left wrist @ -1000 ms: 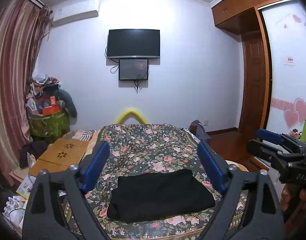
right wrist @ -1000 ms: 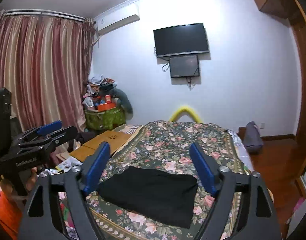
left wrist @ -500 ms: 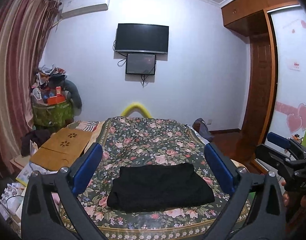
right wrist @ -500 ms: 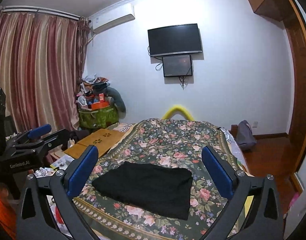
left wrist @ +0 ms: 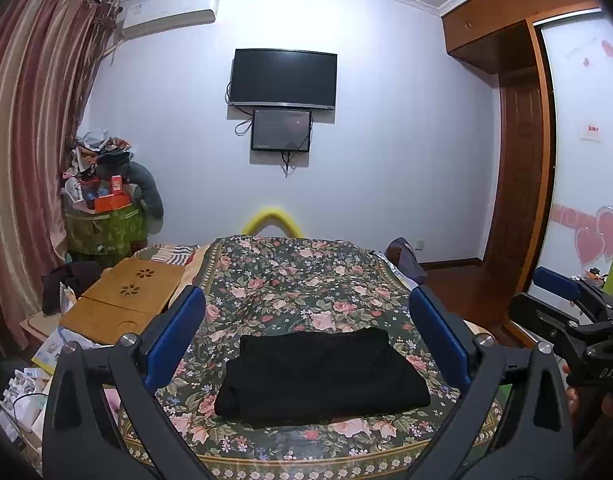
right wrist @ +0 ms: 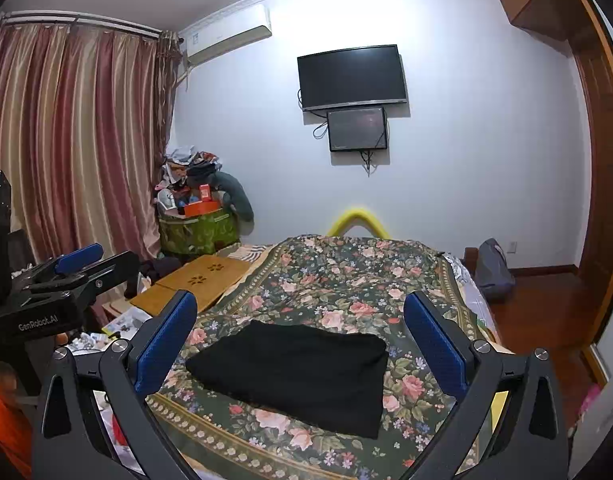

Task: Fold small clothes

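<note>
your left gripper (left wrist: 306, 334) and your right gripper (right wrist: 300, 334) both stand wide open and empty above the black garment (left wrist: 322, 376) lying folded on the floral bedspread (left wrist: 290, 280), soft, light and limp, so pinch its corners.

Black garment (left wrist: 322, 376), folded into a flat rectangle. Lies on the near end of the floral bed (left wrist: 306, 276), untouched.

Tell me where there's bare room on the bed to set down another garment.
Free: the floral bedspread beyond the black garment, toward the yellow hoop. Crowded: the wooden tray and clutter on the left.
</note>
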### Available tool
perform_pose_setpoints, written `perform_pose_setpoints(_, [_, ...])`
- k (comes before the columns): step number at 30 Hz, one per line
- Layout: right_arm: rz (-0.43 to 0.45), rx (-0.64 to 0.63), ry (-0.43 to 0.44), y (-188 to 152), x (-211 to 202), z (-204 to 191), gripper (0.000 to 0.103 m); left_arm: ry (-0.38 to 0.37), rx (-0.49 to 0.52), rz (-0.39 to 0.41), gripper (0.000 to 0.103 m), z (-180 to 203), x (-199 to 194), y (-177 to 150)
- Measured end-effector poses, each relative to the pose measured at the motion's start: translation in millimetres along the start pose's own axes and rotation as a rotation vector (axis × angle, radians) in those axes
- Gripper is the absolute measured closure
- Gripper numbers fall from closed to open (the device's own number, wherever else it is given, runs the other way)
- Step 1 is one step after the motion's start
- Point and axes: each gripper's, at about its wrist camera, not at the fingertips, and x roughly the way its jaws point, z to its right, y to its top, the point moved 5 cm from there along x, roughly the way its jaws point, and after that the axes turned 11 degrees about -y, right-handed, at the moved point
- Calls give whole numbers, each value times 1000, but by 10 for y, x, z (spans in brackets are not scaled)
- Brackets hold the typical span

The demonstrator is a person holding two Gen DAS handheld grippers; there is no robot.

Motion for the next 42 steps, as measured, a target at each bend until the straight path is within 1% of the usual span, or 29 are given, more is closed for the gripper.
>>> perform_pose_setpoints(29, [-2,12,-1,20,-11,16,0,-5,18,-1,0,37,18,4])
perform_pose_setpoints(42, [-8,30,-2,12,-6,50,0,-39,34,-14,0,69,34,-13])
